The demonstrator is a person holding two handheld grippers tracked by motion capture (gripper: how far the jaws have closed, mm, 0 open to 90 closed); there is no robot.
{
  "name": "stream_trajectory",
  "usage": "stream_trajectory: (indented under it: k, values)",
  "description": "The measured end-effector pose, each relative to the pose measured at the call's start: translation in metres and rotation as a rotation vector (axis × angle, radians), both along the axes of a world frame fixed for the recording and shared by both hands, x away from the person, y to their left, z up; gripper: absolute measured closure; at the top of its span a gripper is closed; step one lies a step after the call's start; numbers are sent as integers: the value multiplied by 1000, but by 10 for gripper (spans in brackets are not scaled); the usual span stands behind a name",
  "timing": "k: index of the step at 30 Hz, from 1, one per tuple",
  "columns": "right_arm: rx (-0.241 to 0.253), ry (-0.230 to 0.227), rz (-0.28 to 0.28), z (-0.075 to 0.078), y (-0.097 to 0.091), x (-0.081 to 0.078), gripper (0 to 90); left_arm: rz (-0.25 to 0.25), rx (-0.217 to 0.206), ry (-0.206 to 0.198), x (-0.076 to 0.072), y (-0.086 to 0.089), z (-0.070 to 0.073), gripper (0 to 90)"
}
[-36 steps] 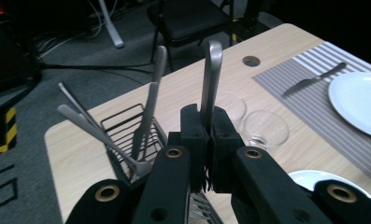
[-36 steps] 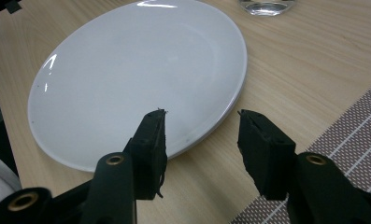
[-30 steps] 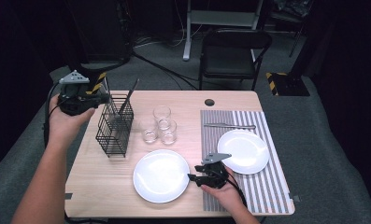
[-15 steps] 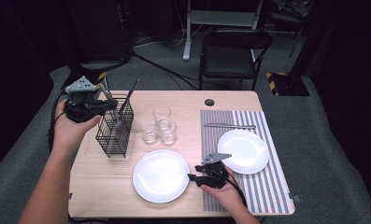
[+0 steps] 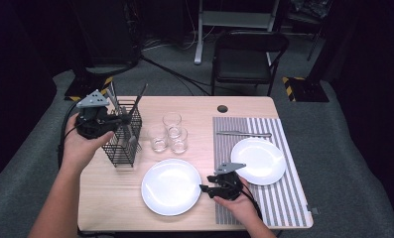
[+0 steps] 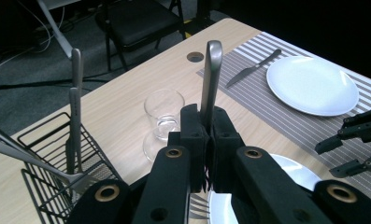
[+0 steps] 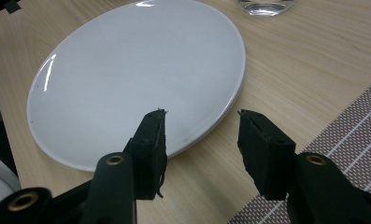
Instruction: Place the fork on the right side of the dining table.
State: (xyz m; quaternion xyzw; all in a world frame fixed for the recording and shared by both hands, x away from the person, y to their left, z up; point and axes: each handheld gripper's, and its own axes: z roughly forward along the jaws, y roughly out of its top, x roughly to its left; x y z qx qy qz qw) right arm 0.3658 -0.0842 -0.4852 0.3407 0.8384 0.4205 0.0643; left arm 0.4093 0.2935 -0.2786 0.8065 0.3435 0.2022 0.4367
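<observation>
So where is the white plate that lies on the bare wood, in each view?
High view: white plate at front centre of the table.
Left gripper view: white plate at the bottom, partly behind the jaws.
Right gripper view: white plate upper left, just beyond the jaws.
Shared landmark: striped placemat beside it.

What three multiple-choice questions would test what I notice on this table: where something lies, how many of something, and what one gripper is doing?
1. Where does the knife lie?
A. in the wire basket
B. on the striped mat, beyond the plate there
C. on the bare wood

2. How many drinking glasses stand on the table?
A. one
B. three
C. five

3. What is the left gripper doing?
A. its jaws are shut on a piece of cutlery
B. hanging open
C. gripping a glass

Answers: 1 B, the knife rests on the striped mat; 2 B, three glasses cluster mid-table; 3 A, a metal handle rises from between shut jaws.
</observation>
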Motion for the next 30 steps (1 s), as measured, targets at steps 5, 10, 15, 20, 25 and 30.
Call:
stream_trajectory:
  k: [5, 10, 15, 20, 25, 30]
  values:
    - [0, 0, 1, 0, 0, 0, 511, -18, 2, 4, -4, -5, -5, 868]
    - [-1, 0, 0, 0, 0, 0, 511, -38, -3, -2, -10, -9, -10, 868]
    - [-1, -1, 1, 0, 0, 0, 511, -51, -16, 2, -13, -10, -15, 868]
    - [-4, 4, -1, 0, 0, 0, 511, -62, -36, 0, -18, -10, -19, 868]
    - [-4, 3, -1, 0, 0, 0, 511, -75, -43, 6, -23, -11, -25, 868]
    - [-9, 1, 2, -1, 1, 0, 511, -90, -46, 18, -26, -14, -33, 867]
